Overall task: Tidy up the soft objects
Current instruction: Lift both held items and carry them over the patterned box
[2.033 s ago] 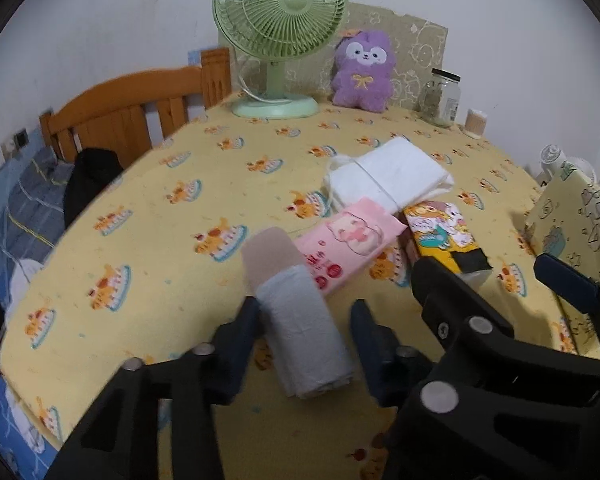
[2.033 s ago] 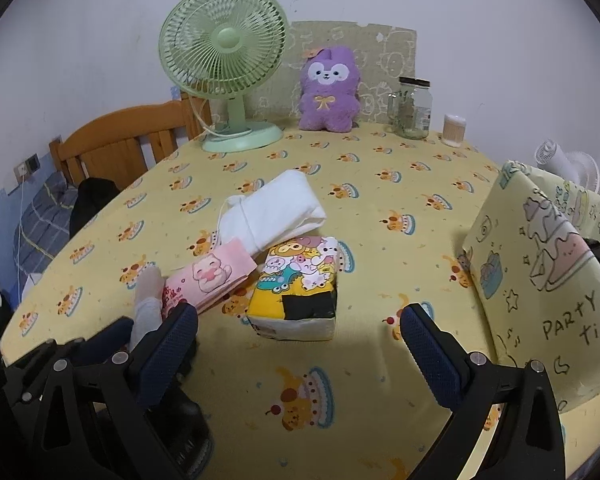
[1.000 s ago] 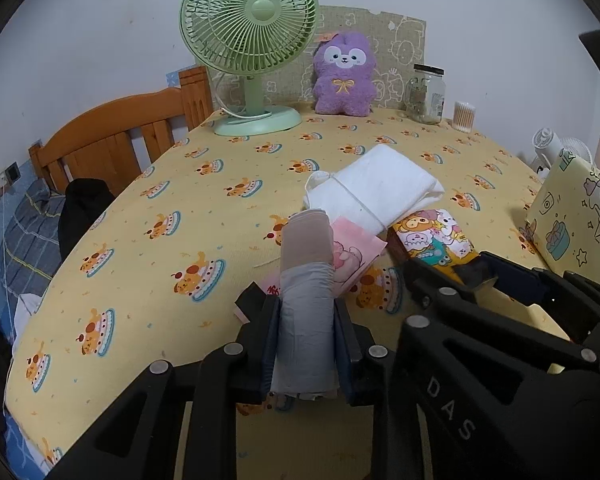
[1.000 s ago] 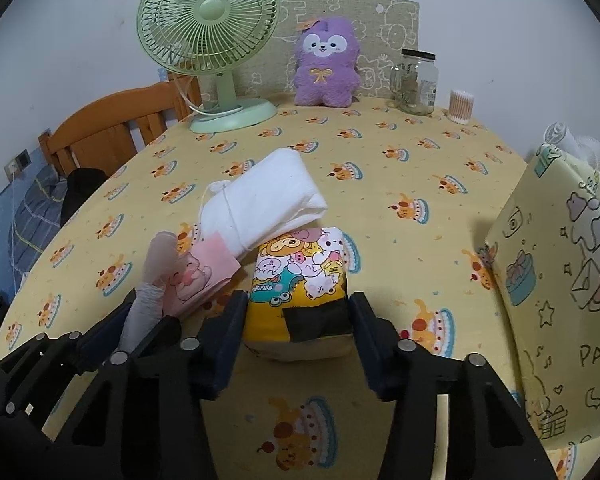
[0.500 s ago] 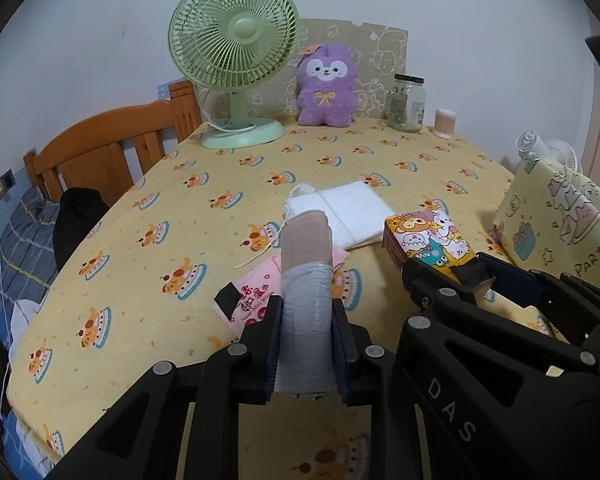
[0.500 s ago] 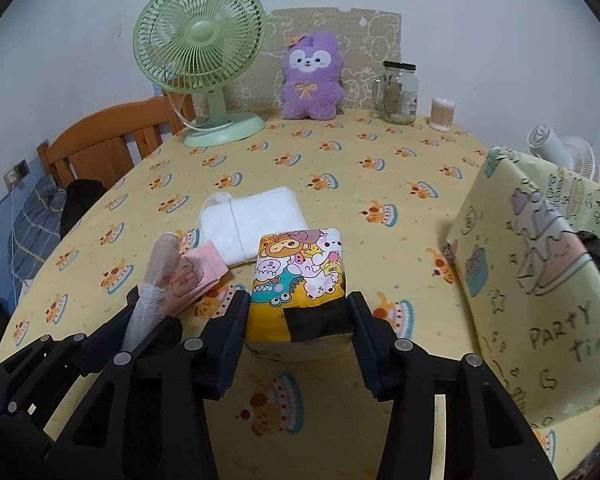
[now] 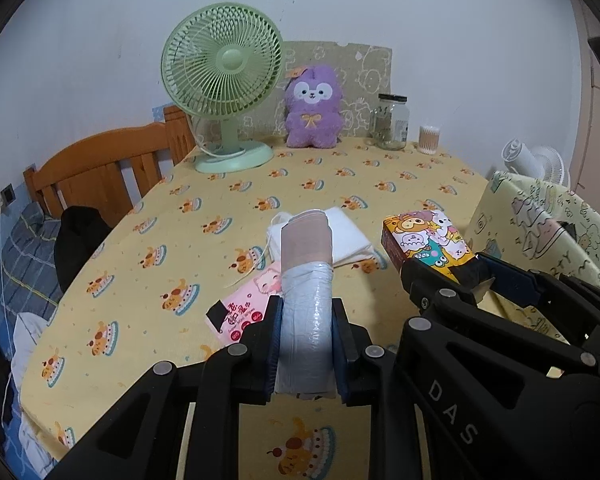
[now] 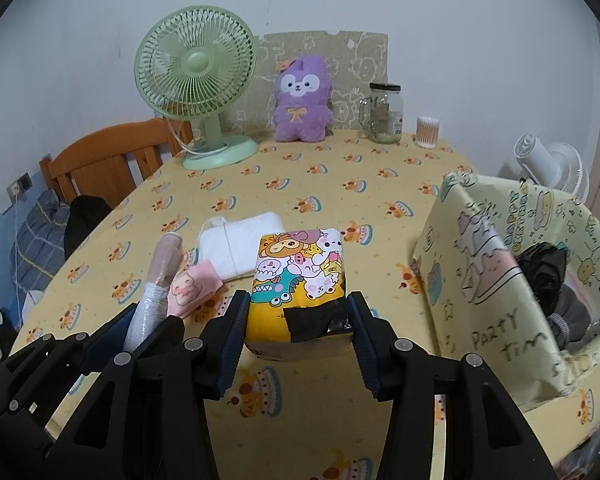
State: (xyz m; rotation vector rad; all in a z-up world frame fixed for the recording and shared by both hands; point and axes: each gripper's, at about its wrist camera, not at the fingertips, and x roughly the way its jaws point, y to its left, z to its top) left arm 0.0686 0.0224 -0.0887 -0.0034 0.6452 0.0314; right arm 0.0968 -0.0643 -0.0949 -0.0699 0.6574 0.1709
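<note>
My left gripper point(image 7: 306, 320) is shut on a grey and beige roll of bags point(image 7: 306, 292) and holds it above the table; the roll also shows in the right wrist view point(image 8: 156, 280). My right gripper point(image 8: 298, 320) is shut on a colourful cartoon tissue pack point(image 8: 300, 276), lifted off the table; it also shows in the left wrist view point(image 7: 428, 246). A pink tissue pack point(image 7: 248, 304) and a folded white cloth point(image 8: 240, 242) lie on the yellow tablecloth. A yellow "Party Time" bag point(image 8: 508, 264) stands open at the right.
A green fan point(image 8: 196, 80), a purple plush toy point(image 8: 302, 100), a glass jar point(image 8: 384, 114) and a cotton swab tub point(image 8: 426, 132) stand at the table's far edge. A wooden headboard point(image 7: 100, 172) and bedding lie to the left. A white fan point(image 8: 548, 164) is at right.
Both grippers closed on their objects and lifted them: the left on the roll, the right on the cartoon tissue pack. Both have since pulled back and risen further.
</note>
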